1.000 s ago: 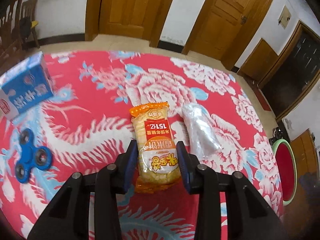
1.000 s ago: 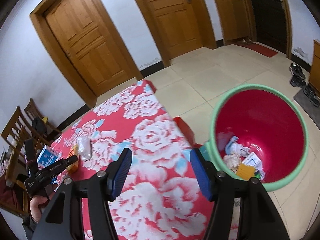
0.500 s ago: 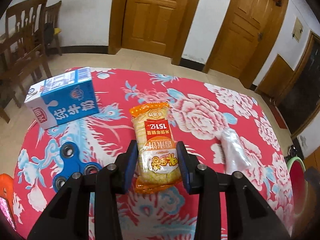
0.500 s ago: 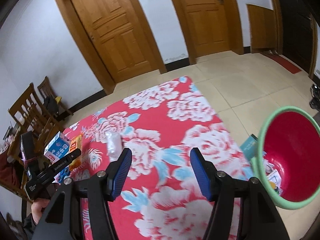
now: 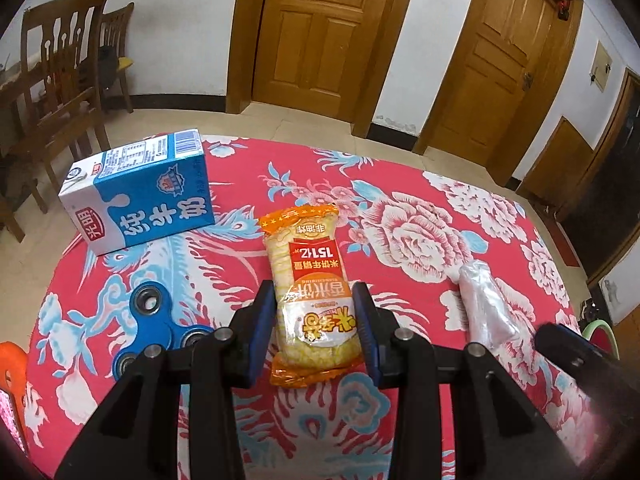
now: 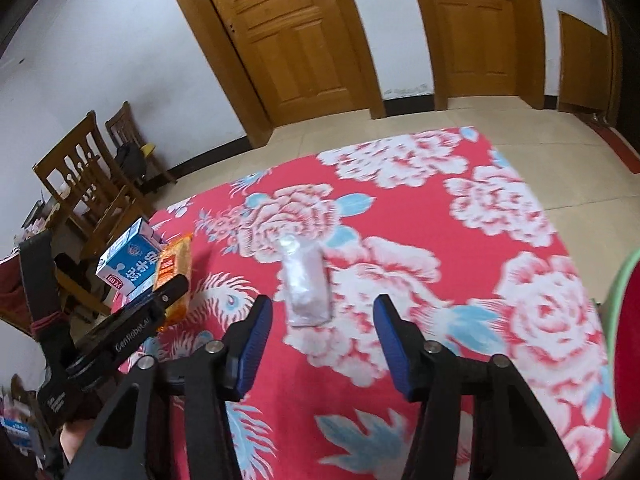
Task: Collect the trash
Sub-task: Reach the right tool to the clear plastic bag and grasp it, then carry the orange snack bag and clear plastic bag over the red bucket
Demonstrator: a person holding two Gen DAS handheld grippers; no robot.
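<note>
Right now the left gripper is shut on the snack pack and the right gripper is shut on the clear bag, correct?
Not quite. The left gripper is shut on the snack pack, but the right wrist view shows the right gripper open, short of the clear bag on the cloth.

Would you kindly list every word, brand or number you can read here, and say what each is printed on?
"光明" and "纯牛奶": on the blue milk carton.
"非油炸", "1512", "香米饼", "米多奇": on the orange snack packet, seen upside down.
"GenRobot.ai": on the side of the left tool.
The carton's fine print and barcode digits are too small to read.
</note>
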